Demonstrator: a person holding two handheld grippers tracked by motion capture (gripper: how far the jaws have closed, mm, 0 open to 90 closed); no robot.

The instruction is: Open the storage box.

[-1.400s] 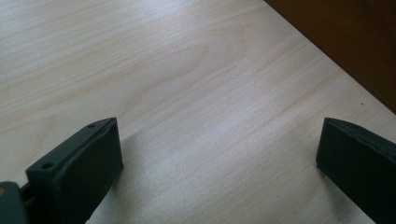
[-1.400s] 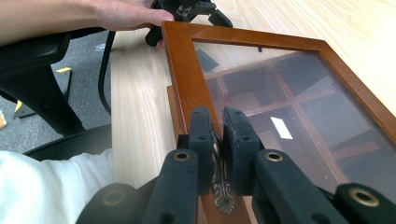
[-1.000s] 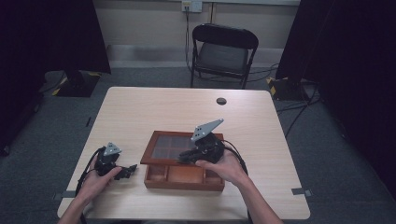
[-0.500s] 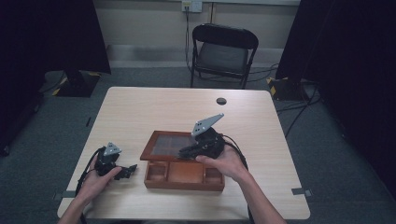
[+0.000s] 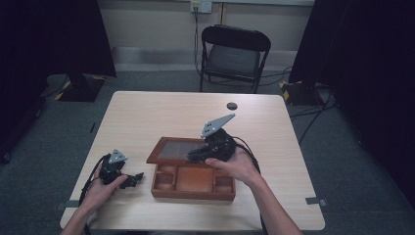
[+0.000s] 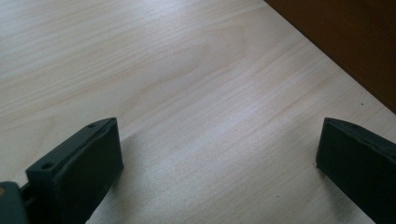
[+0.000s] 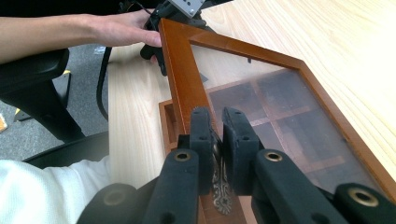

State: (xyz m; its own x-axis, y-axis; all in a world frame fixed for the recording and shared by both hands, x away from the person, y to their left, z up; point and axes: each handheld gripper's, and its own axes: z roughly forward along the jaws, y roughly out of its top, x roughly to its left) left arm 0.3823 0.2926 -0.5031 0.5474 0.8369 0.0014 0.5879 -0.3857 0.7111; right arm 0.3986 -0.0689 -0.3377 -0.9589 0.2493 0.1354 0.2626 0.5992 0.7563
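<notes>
Wooden box point(image 5: 193, 180) sits on my table point(image 5: 161, 115), its glass lid point(image 7: 261, 98) raised higher than a second ago, my right gripper point(image 7: 218, 123) fingers clamped on its front latch point(image 7: 219, 193); left gripper point(image 5: 128, 180) fingers gape, idle.

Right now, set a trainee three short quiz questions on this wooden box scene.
1. True or false: the right hand-held gripper is clamped on the front edge of the glass-paned brown wooden lid.
2. Is the brown wooden compartment box open or closed?
3. Which stands with jaws apart over the pale wooden table: A) the left hand-held gripper, B) the right one?

Key: 1 true; 2 open, lid partly raised; 3 A.
</notes>
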